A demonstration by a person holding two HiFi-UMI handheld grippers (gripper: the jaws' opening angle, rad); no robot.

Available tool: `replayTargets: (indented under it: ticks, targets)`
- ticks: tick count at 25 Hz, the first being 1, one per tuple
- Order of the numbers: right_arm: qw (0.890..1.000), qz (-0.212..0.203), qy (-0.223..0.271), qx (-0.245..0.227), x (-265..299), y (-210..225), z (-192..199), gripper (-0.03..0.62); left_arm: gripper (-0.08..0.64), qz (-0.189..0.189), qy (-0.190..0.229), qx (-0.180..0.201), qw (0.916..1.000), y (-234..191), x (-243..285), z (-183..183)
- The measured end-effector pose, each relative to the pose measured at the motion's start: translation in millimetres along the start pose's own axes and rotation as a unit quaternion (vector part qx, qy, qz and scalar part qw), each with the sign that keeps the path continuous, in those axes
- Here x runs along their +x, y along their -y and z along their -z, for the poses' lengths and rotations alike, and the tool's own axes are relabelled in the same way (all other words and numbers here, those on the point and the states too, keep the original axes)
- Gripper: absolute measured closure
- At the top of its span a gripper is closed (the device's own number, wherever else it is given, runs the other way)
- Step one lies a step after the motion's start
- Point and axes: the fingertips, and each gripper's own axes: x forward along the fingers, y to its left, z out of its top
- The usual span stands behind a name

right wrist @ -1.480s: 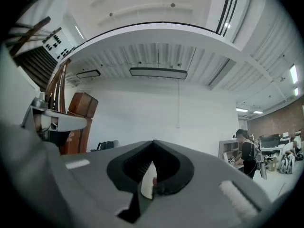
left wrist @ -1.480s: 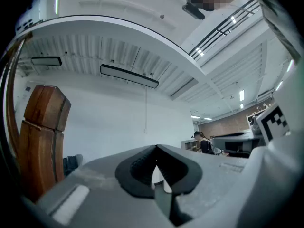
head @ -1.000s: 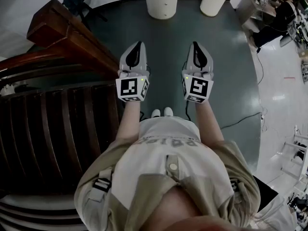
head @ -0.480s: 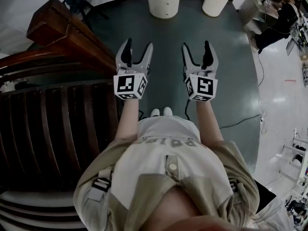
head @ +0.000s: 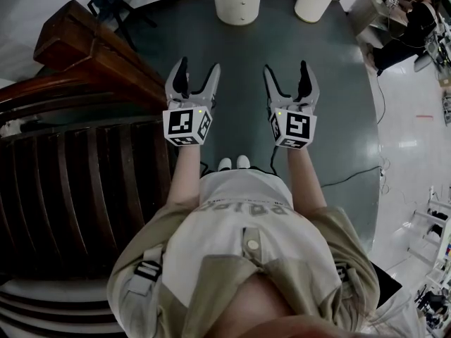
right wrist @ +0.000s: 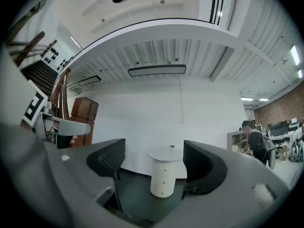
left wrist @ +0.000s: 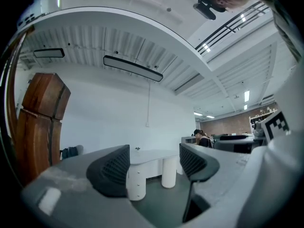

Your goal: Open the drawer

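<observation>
Both grippers are hanging level out in front of the person, side by side, and their jaws have just been opening. The left gripper [head: 199, 65] is standing fully spread with nothing between its ribbed pads, and the right gripper [head: 286, 66] is doing the same, wide and empty. The target is sitting well ahead of them: a white round drawer unit [right wrist: 163, 178], standing upright on the green floor [head: 246, 97] against the far wall, with a short column of small knobs [right wrist: 164, 182] running down its front. That column is facing this way, so the drawers are stacked one above another and each should be pulling out level, straight back toward the person. In the right gripper view the unit is framing up almost dead centre between the open jaws. In the left gripper view it is showing between the jaws too, a little left of centre, with a plain white pillar [left wrist: 167, 174] just beside it. From the head view neither hand is looking clearly nearer; the unit is lying ahead, roughly between the two. The dark wooden staircase [head: 84, 55] is off to the left, out of the way. A walk forward is looking necessary before any knob comes within reach.
</observation>
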Motion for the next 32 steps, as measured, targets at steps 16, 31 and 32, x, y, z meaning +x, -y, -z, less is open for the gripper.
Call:
replayTargets:
  ticks: [16, 31, 32]
  targets:
    - [0.999, -0.013, -0.031, -0.001, 9.3, 21.9, 22.2, 0.221, 0.23, -0.013, -0.032, 0.002, 0.9994, 11.0, 15.7, 21.0]
    - [0.999, 0.017, -0.037, -0.01, 110.5, 27.8, 42.9, 0.225, 0.23, 0.019, -0.025, -0.003, 0.9995, -51.6, 116.1, 32.2]
    - [0.999, 0.022, -0.036, -0.01, 119.0, 27.0, 44.6, 0.23, 0.23, 0.022, -0.023, -0.003, 0.9995, -58.3, 123.0, 32.7]
